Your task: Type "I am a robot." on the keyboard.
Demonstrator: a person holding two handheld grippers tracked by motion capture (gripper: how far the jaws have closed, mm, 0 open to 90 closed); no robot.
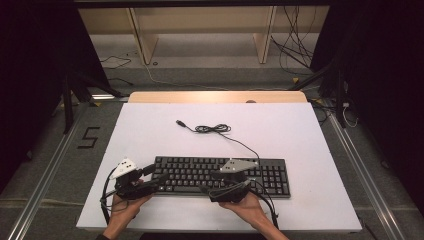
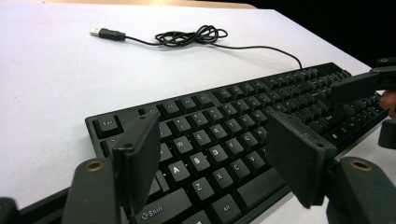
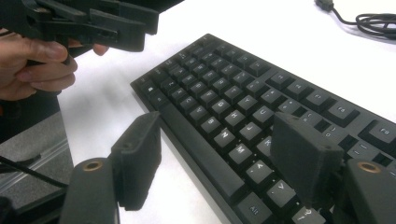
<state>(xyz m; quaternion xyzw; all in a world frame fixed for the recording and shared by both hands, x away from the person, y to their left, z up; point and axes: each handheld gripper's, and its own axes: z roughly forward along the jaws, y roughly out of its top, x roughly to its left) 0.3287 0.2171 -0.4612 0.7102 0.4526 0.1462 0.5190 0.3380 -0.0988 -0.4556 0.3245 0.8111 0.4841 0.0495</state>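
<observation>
A black keyboard (image 1: 220,175) (image 2: 224,135) (image 3: 233,93) lies flat near the front of the white tabletop (image 1: 150,130). Its cable (image 1: 215,129) (image 2: 191,36) (image 3: 373,21) runs back to a loose coil, and the USB plug (image 1: 179,121) (image 2: 95,32) rests free on the table. My left gripper (image 1: 156,173) (image 2: 212,140) hovers over the keyboard's left end, jaws wide apart with nothing between them. My right gripper (image 1: 210,182) (image 3: 217,135) is over the keyboard's front edge near its middle, also open and empty. A hand holds each gripper.
A wooden strip (image 1: 217,96) borders the table's far edge. Behind it stand wooden shelf legs (image 1: 142,42) and loose cables (image 1: 295,55) on the floor. Metal rails (image 1: 47,170) run along both sides, and a taped "5" (image 1: 89,137) marks the floor at the left.
</observation>
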